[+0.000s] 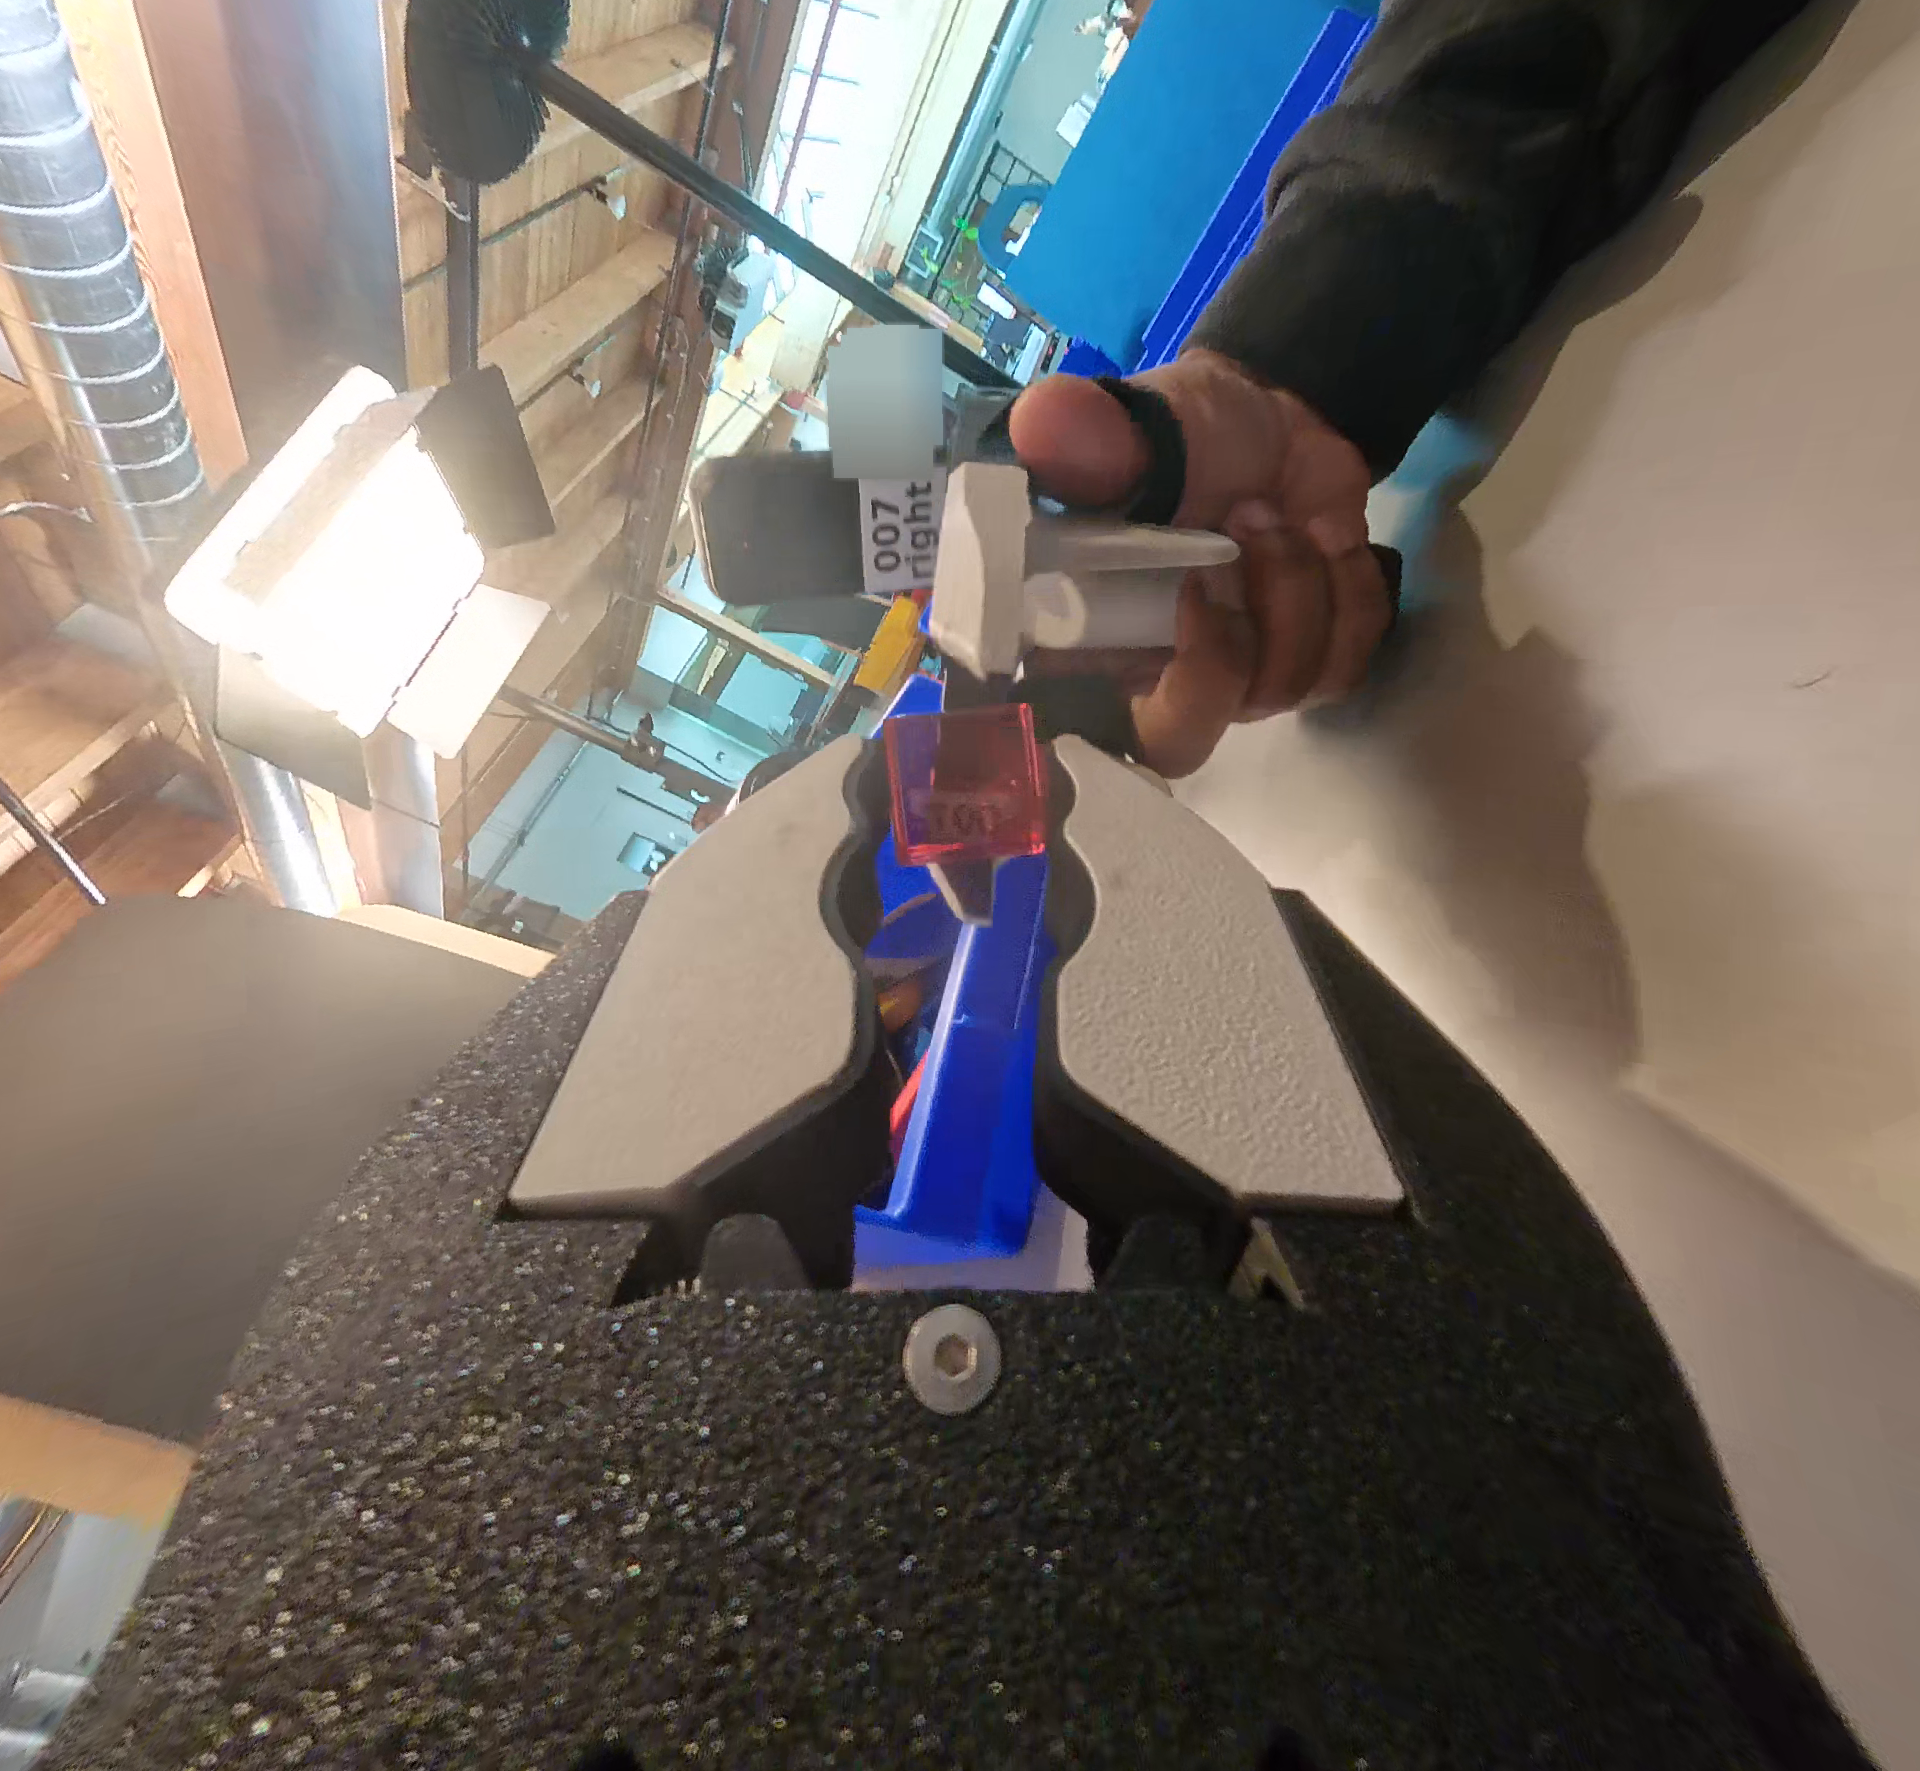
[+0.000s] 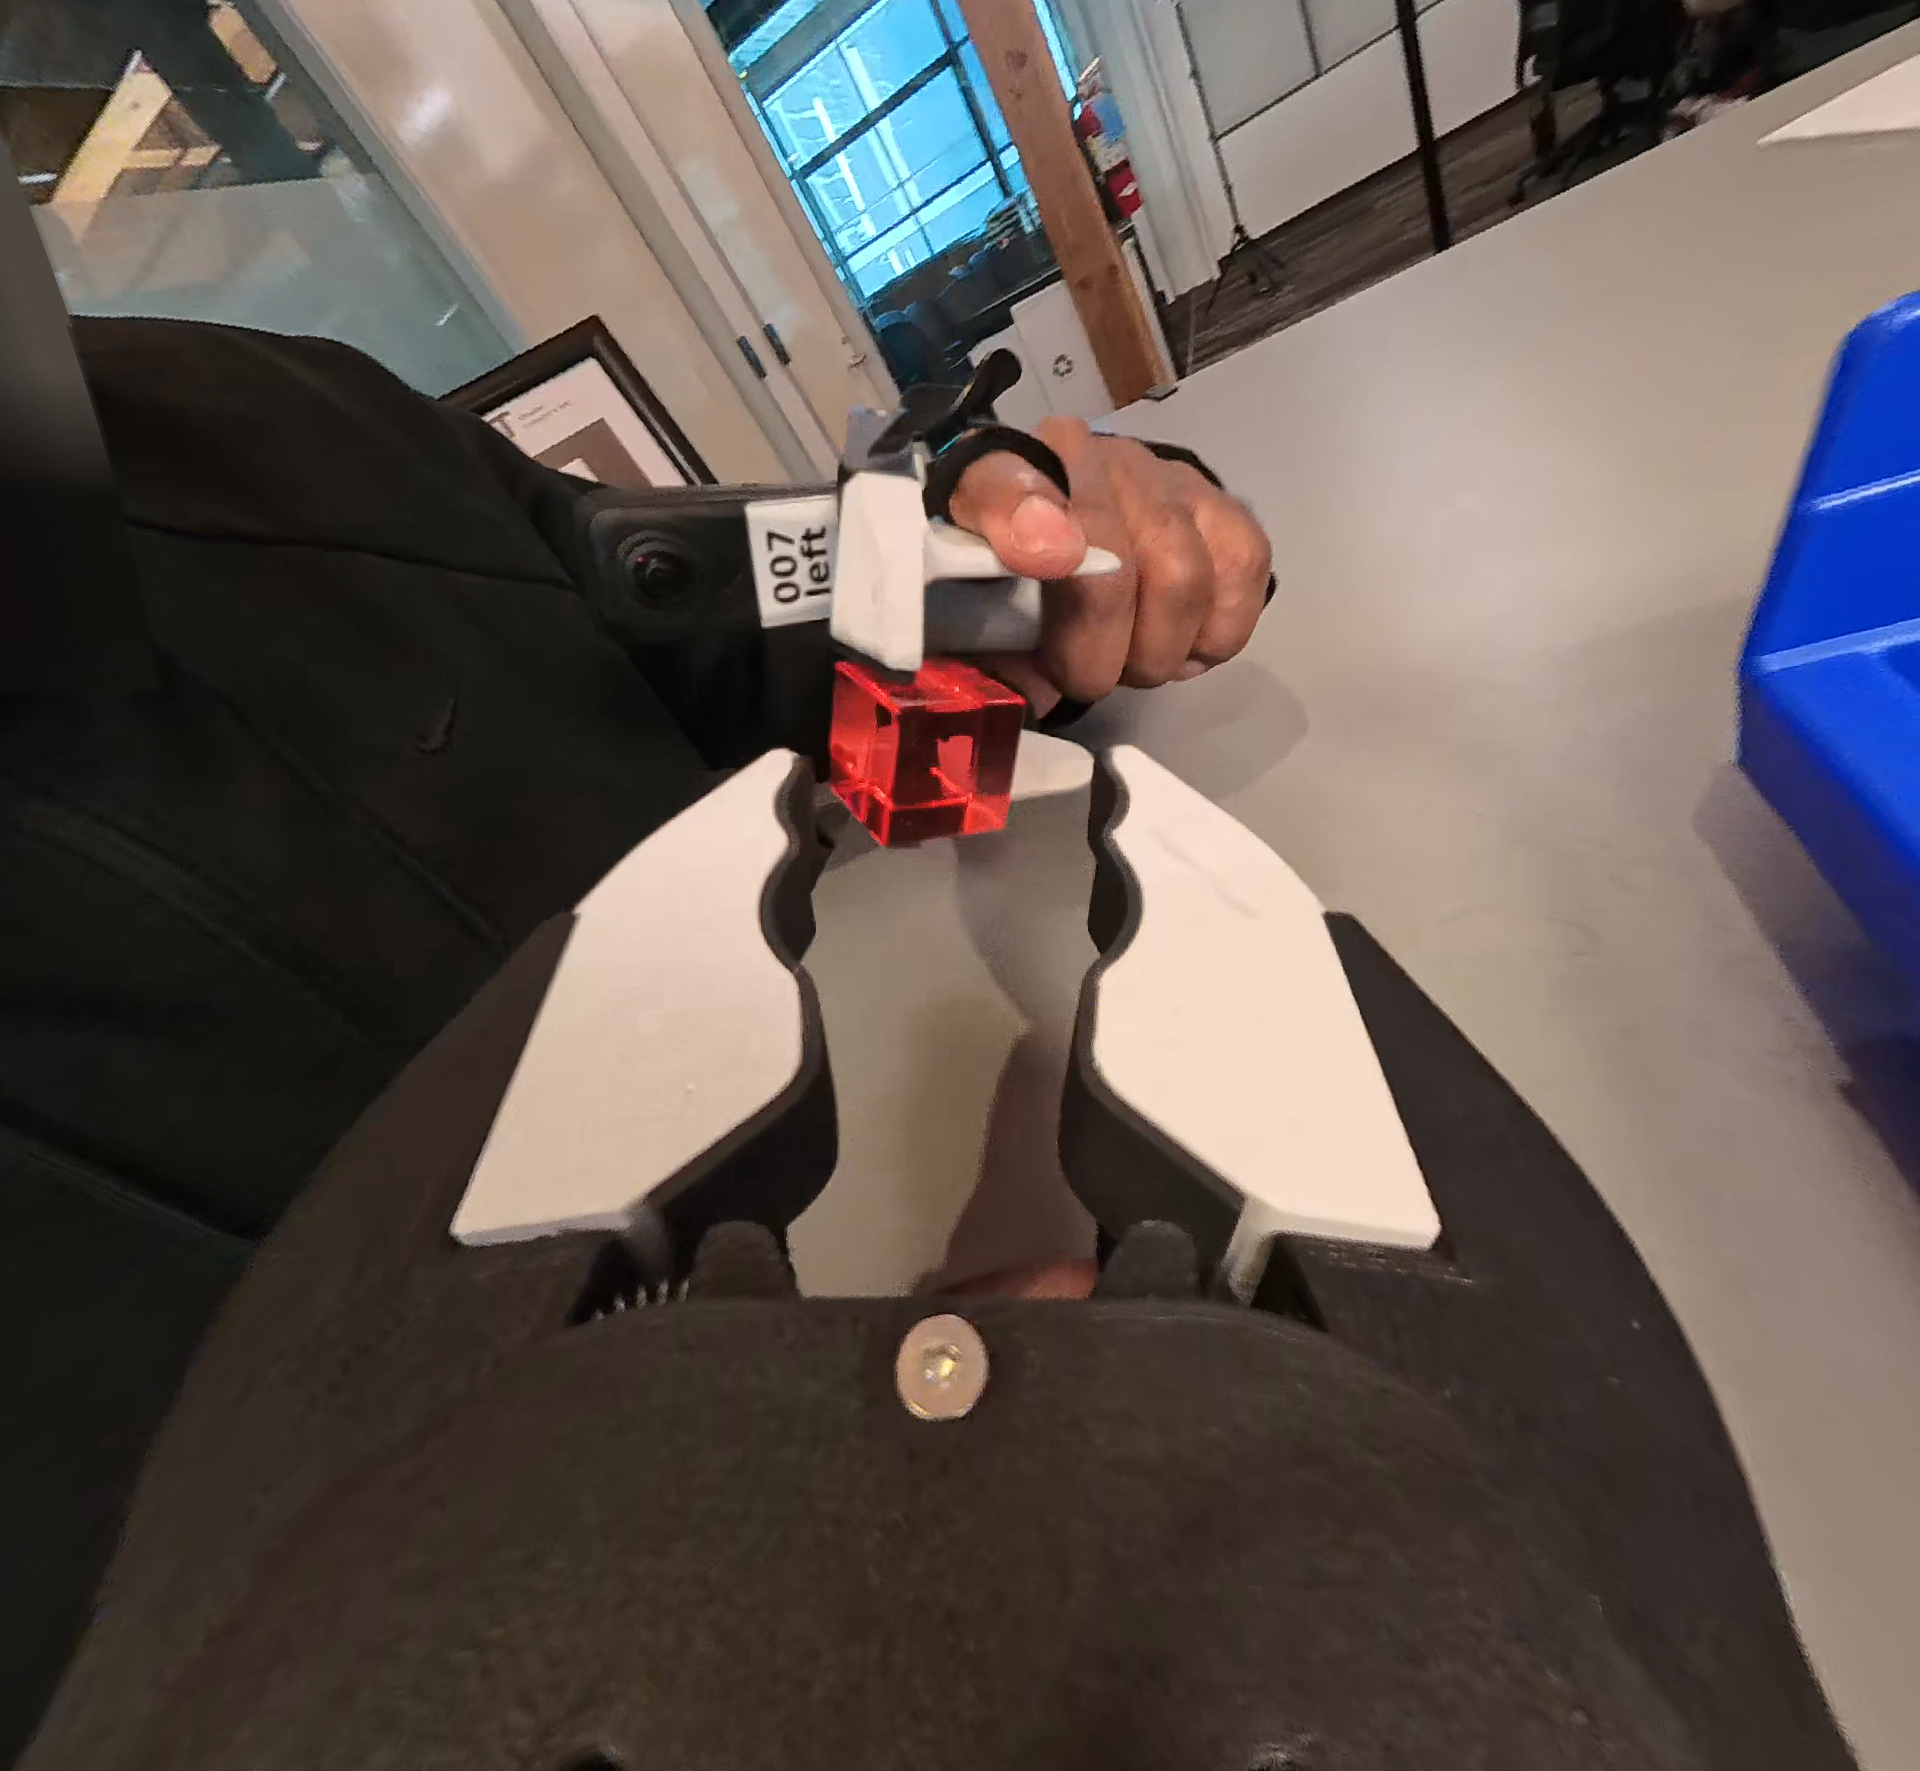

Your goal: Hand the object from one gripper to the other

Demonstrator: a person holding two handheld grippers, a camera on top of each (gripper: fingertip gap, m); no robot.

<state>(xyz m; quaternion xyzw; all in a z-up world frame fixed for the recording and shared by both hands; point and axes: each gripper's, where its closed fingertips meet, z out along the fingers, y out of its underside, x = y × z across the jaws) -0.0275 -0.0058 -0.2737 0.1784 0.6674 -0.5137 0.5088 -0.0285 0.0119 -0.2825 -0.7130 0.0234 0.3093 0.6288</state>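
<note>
A clear red cube (image 1: 964, 786) sits between the fingertips of my left gripper (image 1: 964, 765), which is shut on it and holds it in the air. In the right wrist view the cube (image 2: 920, 755) hangs from the left gripper's white body (image 2: 883, 568), held by a hand (image 2: 1132, 558). My right gripper (image 2: 951, 771) is open, its two fingers on either side of the cube, the left fingertip (image 2: 790, 786) close to it. In the left wrist view the right gripper's white body (image 1: 982, 568) is just behind the cube, held by a hand (image 1: 1247, 558).
A blue bin (image 2: 1839, 630) stands on the grey table (image 2: 1455, 526) to the right; it also shows below the cube in the left wrist view (image 1: 966, 1098). A person's dark sleeve (image 2: 312, 682) fills the left side. Studio lights (image 1: 332, 558) stand behind. The tips of both grippers are at nearly the same place.
</note>
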